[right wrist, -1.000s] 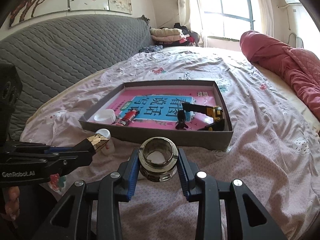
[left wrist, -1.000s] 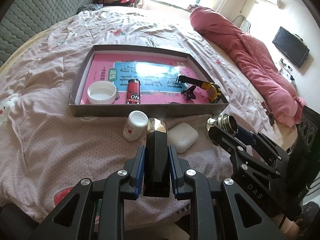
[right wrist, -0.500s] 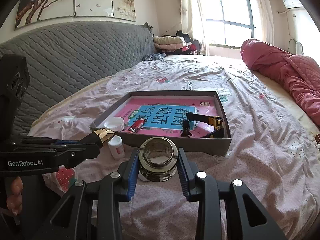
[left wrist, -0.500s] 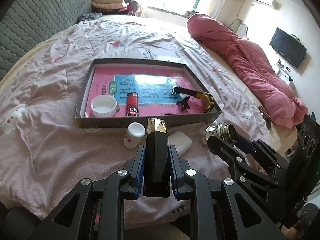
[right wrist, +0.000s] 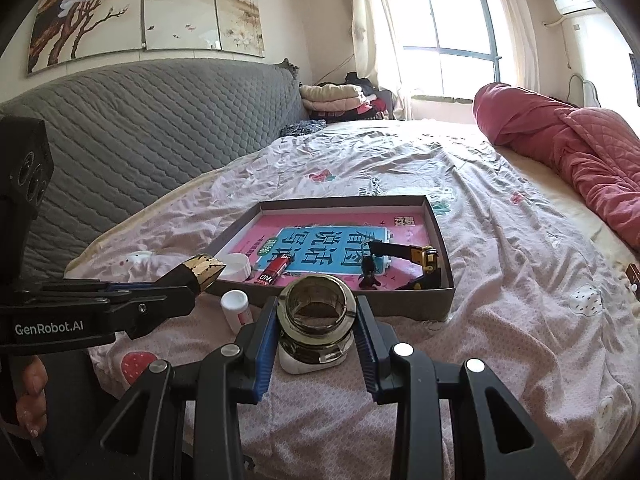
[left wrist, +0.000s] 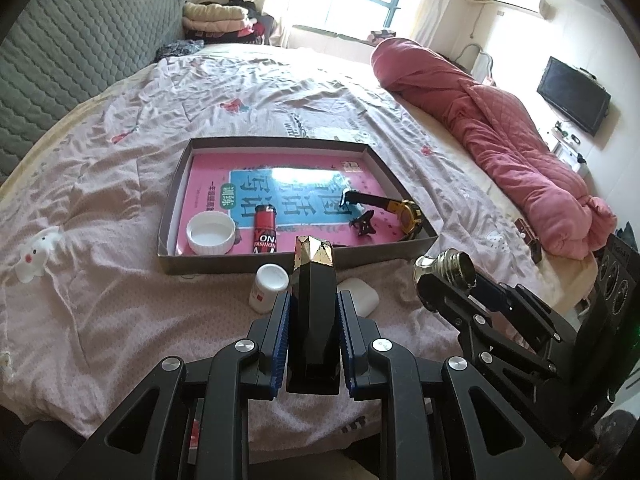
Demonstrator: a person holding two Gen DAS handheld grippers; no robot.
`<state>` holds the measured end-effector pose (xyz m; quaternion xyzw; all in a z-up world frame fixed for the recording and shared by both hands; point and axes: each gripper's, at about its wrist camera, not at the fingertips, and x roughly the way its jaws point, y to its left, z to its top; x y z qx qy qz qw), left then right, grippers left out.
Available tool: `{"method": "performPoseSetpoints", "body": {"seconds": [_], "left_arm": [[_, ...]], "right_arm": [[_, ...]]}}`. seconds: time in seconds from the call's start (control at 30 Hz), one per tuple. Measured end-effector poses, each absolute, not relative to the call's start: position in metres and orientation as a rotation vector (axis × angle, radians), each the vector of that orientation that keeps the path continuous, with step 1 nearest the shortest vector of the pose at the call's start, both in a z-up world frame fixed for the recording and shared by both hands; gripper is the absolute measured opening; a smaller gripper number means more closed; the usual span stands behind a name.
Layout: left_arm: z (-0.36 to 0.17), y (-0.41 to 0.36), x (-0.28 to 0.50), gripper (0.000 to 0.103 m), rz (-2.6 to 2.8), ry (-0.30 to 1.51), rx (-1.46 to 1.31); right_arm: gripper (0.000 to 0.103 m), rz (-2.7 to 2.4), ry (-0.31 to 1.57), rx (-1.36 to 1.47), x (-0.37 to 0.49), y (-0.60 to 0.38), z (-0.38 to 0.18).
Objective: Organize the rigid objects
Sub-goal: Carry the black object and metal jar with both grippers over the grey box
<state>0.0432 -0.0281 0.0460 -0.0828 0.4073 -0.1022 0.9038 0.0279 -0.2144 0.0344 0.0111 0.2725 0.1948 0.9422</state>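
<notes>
The black bottle with the faceted gold cap is sitting clamped between the blue pads of the left gripper, held above the near part of the bed, its cap pointing toward the near wall of the tray. To its right, the right gripper is gripping a squat glass jar with a metal neck, its pads pressing on the jar's two sides; the jar is hanging over a white case that is lying on the bedspread just near of the tray. Left of that case a small white pill bottle is standing upright on the bedspread, close to the tray's near wall. Inside the tray, a white round lid is lying open side up in the near left corner, a red lighter is lying just right of it, a small black clip is sitting further right, and a yellow and black watch is resting by the right wall with its strap reaching toward the middle. All of these are lying on a pink and blue book cover that is lining the tray's floor. Along the far right of the bed a rolled pink quilt is stretching, folded clothes are piled at the far end by the window, and a grey quilted headboard is running along the left. A person's fingers are showing at the left edge of the right wrist view, under the left gripper.
</notes>
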Motion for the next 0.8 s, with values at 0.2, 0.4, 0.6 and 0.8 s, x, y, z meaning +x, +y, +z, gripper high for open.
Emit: {"method": "performPoseSetpoints", "body": {"seconds": [0.2,0.4,0.6,0.8], "left_arm": [[0.05,-0.034,0.046,0.023,-0.21,0.828,-0.154],[0.053,-0.036,0.049,0.023,-0.204,0.818,-0.149],[0.056,-0.034,0.053,0.023,-0.193,0.808,-0.151],[0.059,-0.034,0.059,0.023,-0.186,0.797,-0.152]], "right_arm": [[0.036,0.393,0.542,0.032,0.028,-0.216,0.037],[0.036,0.386,0.517,0.028,0.026,-0.217,0.041],[0.036,0.387,0.502,0.027,0.027,-0.215,0.044],[0.036,0.378,0.492,0.039,0.029,-0.219,0.045]]}}
